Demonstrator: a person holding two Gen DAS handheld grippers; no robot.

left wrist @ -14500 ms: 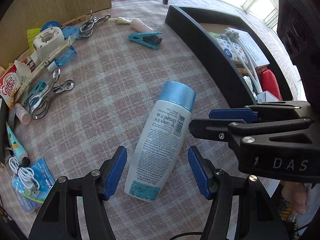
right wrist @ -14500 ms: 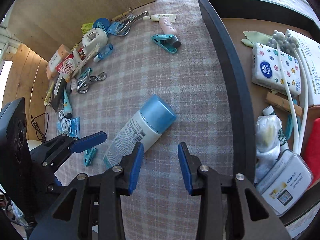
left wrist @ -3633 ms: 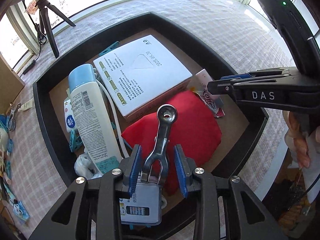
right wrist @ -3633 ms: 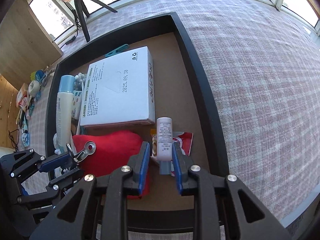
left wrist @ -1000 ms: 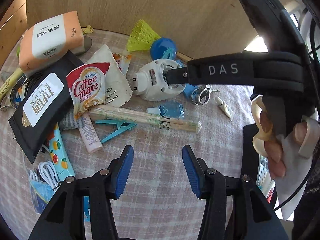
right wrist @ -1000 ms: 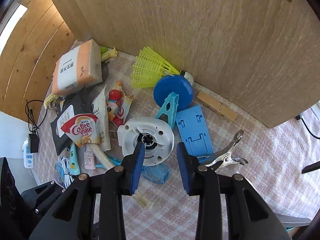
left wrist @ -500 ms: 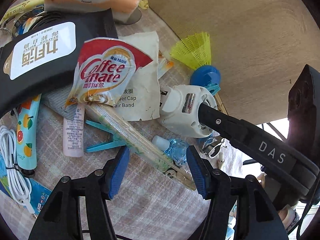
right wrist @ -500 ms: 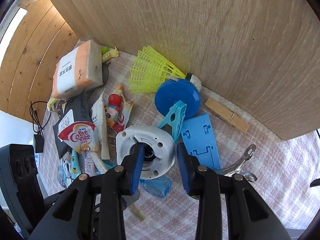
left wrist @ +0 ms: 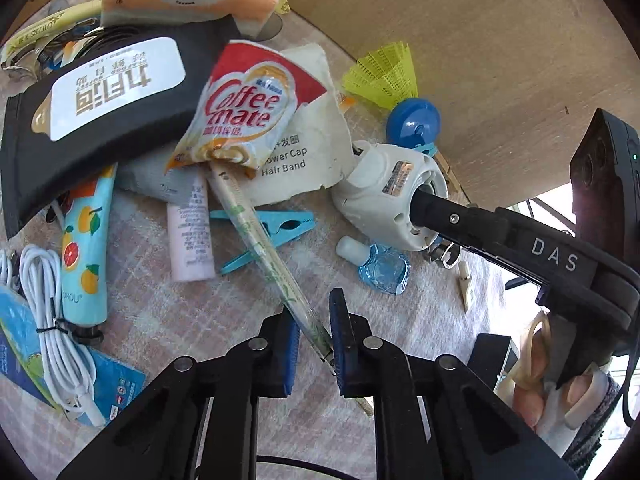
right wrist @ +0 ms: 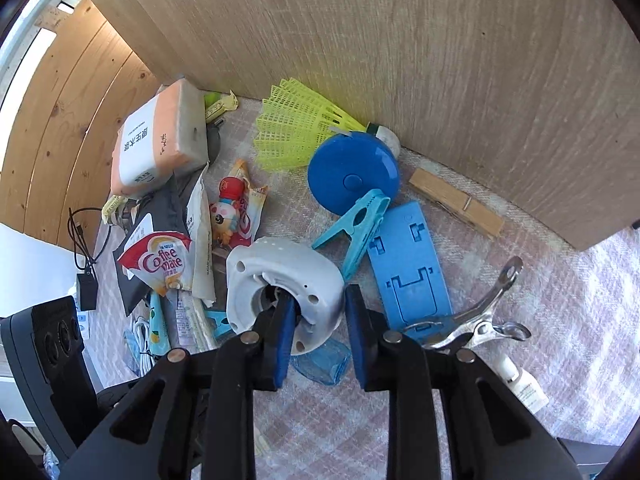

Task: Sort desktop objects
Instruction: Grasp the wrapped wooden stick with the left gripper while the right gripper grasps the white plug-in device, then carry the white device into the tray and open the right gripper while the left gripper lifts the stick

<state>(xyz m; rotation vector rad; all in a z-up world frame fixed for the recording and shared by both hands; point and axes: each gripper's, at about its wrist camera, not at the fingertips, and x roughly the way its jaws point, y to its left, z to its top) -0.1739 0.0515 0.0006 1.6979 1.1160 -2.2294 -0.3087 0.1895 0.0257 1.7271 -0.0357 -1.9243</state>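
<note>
Fingers first: my left gripper has just been closing and now pinches the lower end of the wrapped chopsticks; my right gripper has also just been closing, one finger inside the hollow of the white round device, the other outside its rim, so it appears clamped on the wall. Both things lie in the clutter on the desk, by the wooden board.

My worry is the chopsticks: their far end is tucked under the Coffee-mate sachet and they cross the blue clothespin, so lifting may drag both. Held near one end, they may swing or slip. The device's wall is curved, so it may twist out of the pinch.

I cannot see the chopsticks' far tip, or how deep the right inner finger reaches.
</note>
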